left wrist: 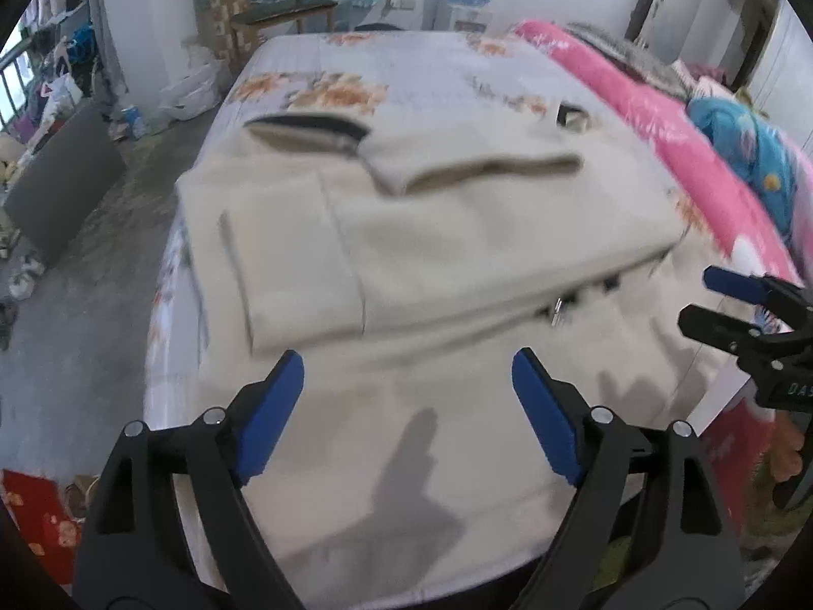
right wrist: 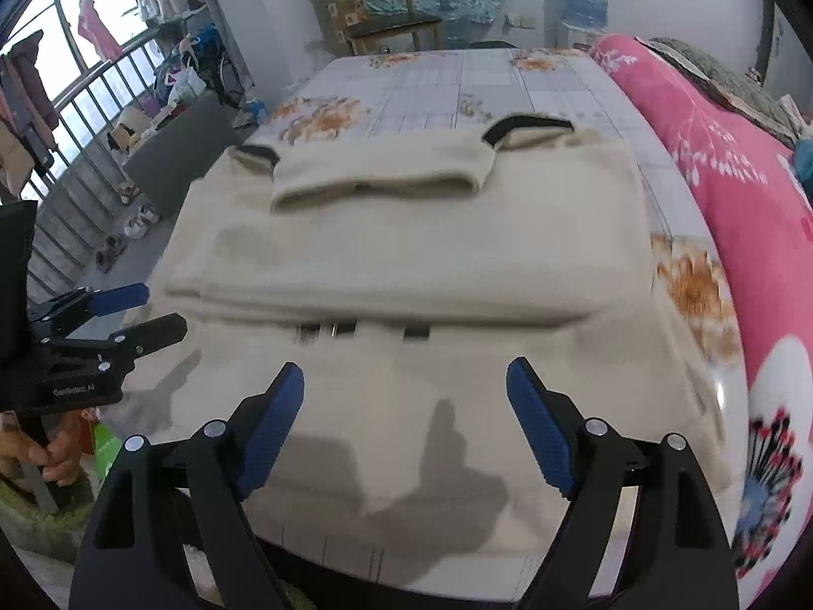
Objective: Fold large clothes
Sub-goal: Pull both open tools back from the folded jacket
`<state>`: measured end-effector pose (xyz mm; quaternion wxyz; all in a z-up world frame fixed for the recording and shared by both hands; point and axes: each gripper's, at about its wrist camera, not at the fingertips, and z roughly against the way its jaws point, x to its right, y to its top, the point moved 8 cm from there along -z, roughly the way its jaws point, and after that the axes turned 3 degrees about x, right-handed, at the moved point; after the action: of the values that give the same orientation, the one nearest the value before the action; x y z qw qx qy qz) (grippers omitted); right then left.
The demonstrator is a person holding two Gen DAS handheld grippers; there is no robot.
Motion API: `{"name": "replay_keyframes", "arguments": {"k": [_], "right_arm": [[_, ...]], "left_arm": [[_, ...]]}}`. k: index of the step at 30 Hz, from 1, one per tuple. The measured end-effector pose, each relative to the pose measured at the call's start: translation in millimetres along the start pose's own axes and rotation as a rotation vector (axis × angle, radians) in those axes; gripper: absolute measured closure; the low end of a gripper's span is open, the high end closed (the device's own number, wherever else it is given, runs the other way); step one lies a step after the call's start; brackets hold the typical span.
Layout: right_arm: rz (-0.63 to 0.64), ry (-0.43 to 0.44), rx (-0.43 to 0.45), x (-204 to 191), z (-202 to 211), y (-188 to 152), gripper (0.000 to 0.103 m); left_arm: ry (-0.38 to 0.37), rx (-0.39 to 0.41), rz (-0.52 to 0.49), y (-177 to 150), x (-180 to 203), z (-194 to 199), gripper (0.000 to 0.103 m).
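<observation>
On the floral bed (left wrist: 406, 66) the folded beige garment (left wrist: 432, 234) lies just ahead of both released, empty grippers.

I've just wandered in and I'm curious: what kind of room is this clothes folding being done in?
Most likely a lived-in bedroom at home. A beige garment lies on a bed with a floral sheet, a pink quilt is piled alongside, and a water dispenser stands by the far wall.

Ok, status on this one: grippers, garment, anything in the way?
Left hand-held gripper open, empty. Right hand-held gripper open, empty. Beige garment partly folded on bed. Nothing blocking it.
</observation>
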<state>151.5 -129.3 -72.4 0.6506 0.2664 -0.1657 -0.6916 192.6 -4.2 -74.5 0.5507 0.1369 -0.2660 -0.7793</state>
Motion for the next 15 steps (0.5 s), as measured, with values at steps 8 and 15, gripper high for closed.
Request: {"name": "replay_keyframes", "arguments": {"k": [8, 15], "right_arm": [[0.046, -0.042, -0.037, -2.4, -11.2, -27.1, 0.022], [0.06, -0.012, -0.048, -2.8, -17.5, -29.3, 0.019]], "left_arm": [[0.066, 0.043, 0.022, -26.5, -8.7, 10.1, 0.021], [0.09, 0.177, 0.077, -37.0, -31.0, 45.7, 0.021]]}}
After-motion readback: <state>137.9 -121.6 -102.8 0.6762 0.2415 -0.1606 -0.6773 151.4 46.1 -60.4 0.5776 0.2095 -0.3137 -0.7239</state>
